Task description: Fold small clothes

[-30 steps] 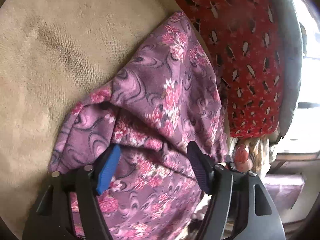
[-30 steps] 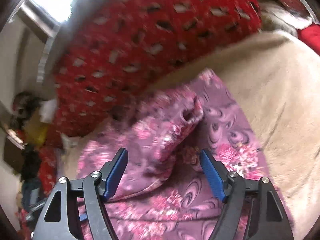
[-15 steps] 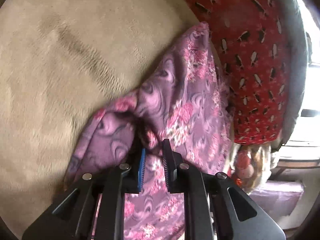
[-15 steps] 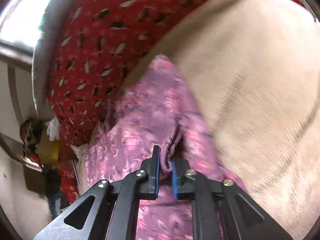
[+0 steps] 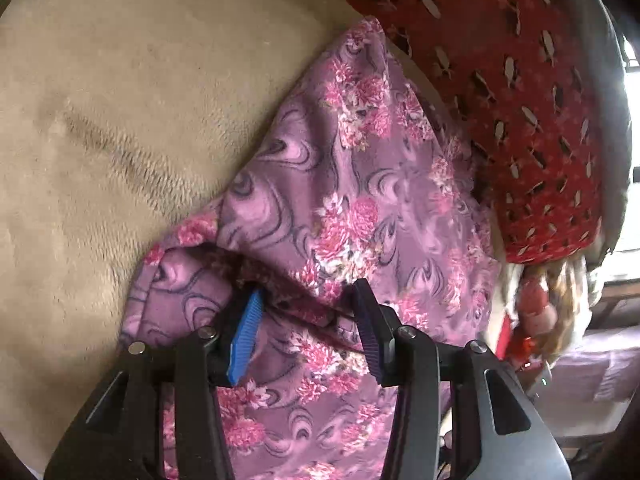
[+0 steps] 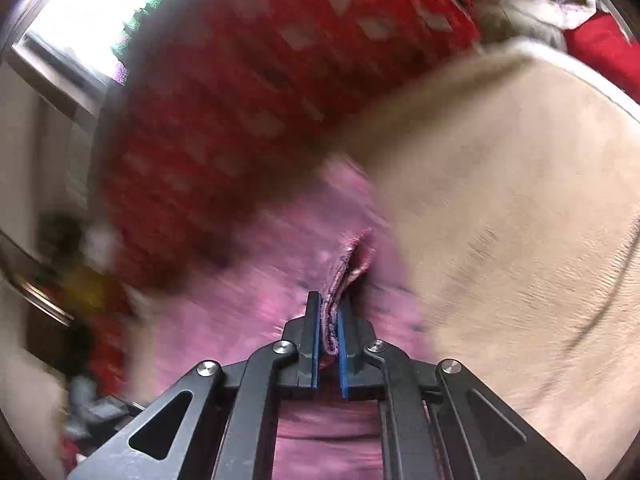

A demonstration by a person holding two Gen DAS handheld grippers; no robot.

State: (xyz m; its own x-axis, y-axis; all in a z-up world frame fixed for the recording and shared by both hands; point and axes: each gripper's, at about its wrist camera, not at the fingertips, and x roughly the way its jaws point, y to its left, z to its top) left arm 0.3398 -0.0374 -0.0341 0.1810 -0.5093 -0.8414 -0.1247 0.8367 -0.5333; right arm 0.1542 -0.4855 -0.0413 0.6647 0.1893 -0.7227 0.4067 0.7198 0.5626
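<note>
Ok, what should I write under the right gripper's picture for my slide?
Right gripper pinching a fold of the purple flowery cloth on a beige blanket.

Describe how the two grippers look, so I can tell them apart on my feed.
Both are black linkage frames with silver pivot screws. The left gripper has one bright blue ribbed pad and one dark pad; the right gripper has blue pads on both fingers.

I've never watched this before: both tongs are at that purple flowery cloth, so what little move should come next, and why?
Probably draw the right tongs across, carrying the cloth edge over to make the fold. They are shut on a bunched hem, while the left tongs are opening, cloth between the pads but no longer pressed, so only the right side can pull. The cloth lies rumpled on the tan blanket.
</note>
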